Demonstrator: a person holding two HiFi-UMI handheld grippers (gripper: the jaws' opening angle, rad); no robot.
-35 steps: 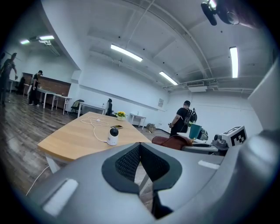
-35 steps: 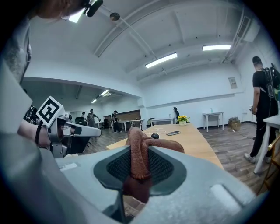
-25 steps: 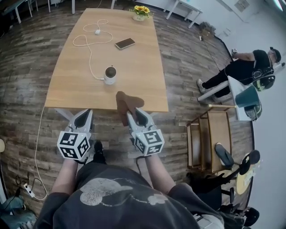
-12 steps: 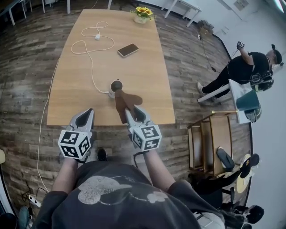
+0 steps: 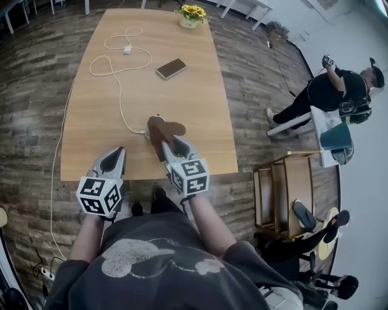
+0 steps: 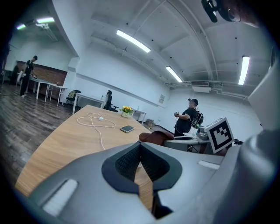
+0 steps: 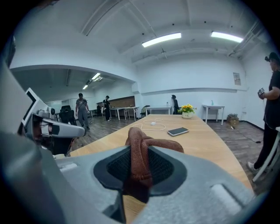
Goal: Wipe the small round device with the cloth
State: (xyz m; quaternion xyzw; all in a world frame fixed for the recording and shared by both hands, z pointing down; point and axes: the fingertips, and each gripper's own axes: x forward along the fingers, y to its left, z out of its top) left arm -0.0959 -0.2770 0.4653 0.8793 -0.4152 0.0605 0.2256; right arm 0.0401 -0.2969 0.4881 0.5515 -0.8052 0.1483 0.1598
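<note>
The brown cloth (image 5: 162, 129) lies draped over the small round device (image 5: 148, 130) on the wooden table (image 5: 200, 103), so only a sliver of the device's white side shows where the cable meets it. My right gripper (image 5: 168, 144) is shut on the cloth (image 7: 140, 159), whose fold sticks up between the pads. My left gripper (image 5: 113, 160) hovers over the table's near edge, left of the device, shut and holding nothing. In the left gripper view the cloth (image 6: 155, 136) shows just beyond the jaw tips.
A white charging cable (image 5: 118, 91) loops from the device to the far left of the table. A phone (image 5: 171, 68) lies mid-table and a pot of yellow flowers (image 5: 192, 14) stands at the far end. A person (image 5: 339, 91) and a wooden cart (image 5: 285, 187) are to the right.
My right gripper carried the cloth forward from the table's near edge onto the device, which showed its dark top before and is now covered. The left gripper stayed near the edge.
</note>
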